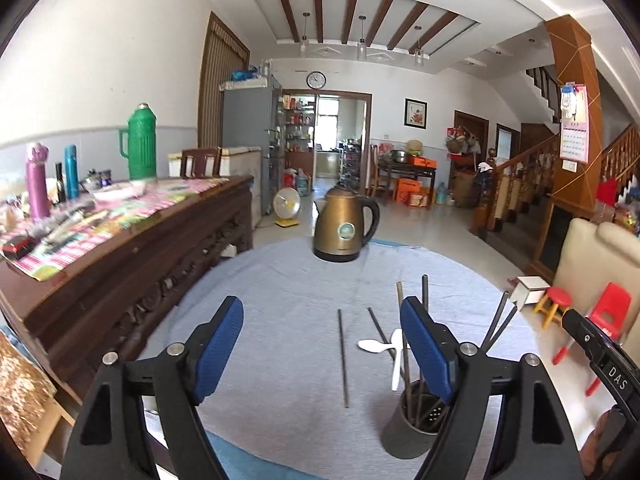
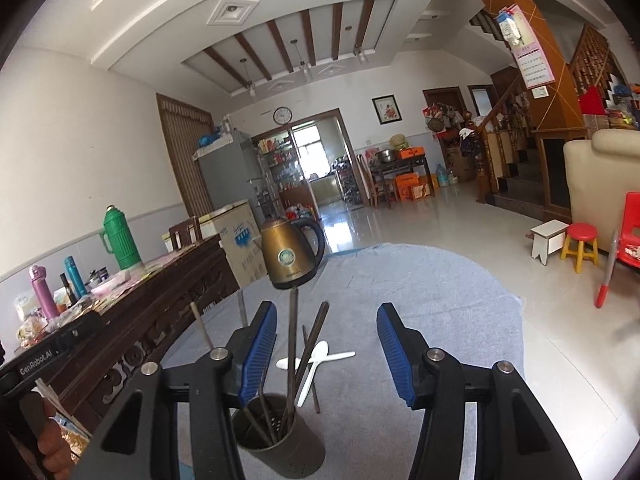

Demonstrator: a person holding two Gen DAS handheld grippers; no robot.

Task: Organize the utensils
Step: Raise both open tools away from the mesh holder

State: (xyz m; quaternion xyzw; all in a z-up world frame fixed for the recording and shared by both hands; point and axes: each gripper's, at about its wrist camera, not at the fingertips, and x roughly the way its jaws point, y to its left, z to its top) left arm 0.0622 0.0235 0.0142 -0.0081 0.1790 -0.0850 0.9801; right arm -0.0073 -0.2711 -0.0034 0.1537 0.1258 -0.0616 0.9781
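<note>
Grey cloth covering a round table; all positions below given relative to the dark metal utensil holder standing upright near the cloth's near edge.

- Chopsticks, in holder: several dark sticks, upright and leaning outward at differing angles.
- Chopstick, loose: single dark stick lying flat on the cloth, left of the holder, well apart from it.
- Chopstick, loose, second: lying on the cloth just beyond the holder, crossing under the spoons.
- White plastic spoons: two, crossed over one another, flat on the cloth directly behind the holder.
- Bronze electric kettle: far side of the cloth, well beyond the holder.
- Left gripper: jaws spread wide, nothing between them; right finger stands in front of the holder's rim.
- Right gripper: jaws spread wide, nothing held; left finger sits just above the holder's mouth.
- Wooden sideboard: left of the holder, off the table, carrying a green thermos.
</note>
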